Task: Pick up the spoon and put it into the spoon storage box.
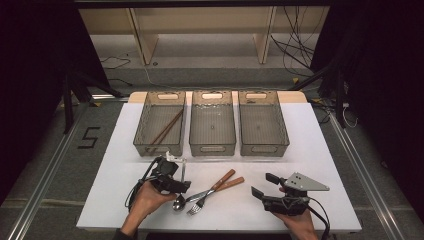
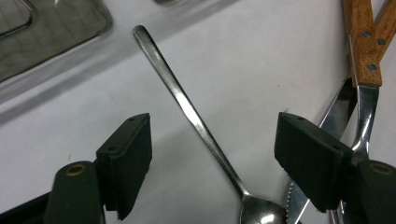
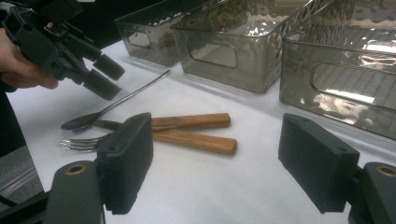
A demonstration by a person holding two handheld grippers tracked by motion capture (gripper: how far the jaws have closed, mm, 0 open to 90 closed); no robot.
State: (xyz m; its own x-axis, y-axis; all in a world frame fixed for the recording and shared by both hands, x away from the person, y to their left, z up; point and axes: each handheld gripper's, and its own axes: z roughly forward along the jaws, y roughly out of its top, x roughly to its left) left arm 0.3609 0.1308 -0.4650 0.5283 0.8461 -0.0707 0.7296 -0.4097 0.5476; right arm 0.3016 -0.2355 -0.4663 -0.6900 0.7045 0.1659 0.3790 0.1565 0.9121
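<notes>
Three bins (image 1: 212, 148) line the table's far edge; the leftmost holds chopsticks (image 1: 166, 129) (sorted, I judge). Near the front edge, the spoon (image 2: 196, 122), fork (image 3: 81, 142) and knife (image 3: 184, 122) remain. Left gripper (image 2: 212, 151) straddles the spoon, fingers open; right gripper (image 3: 215, 161) waits open.

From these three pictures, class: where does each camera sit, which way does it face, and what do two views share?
High view: above the table, looking forward and down; both hands, left gripper, right gripper.
Left gripper view: on that gripper, looking down at the spoon between open jaws.
Right gripper view: low, facing the bins; own open jaws, the other hand.
All share the spoon.
</notes>
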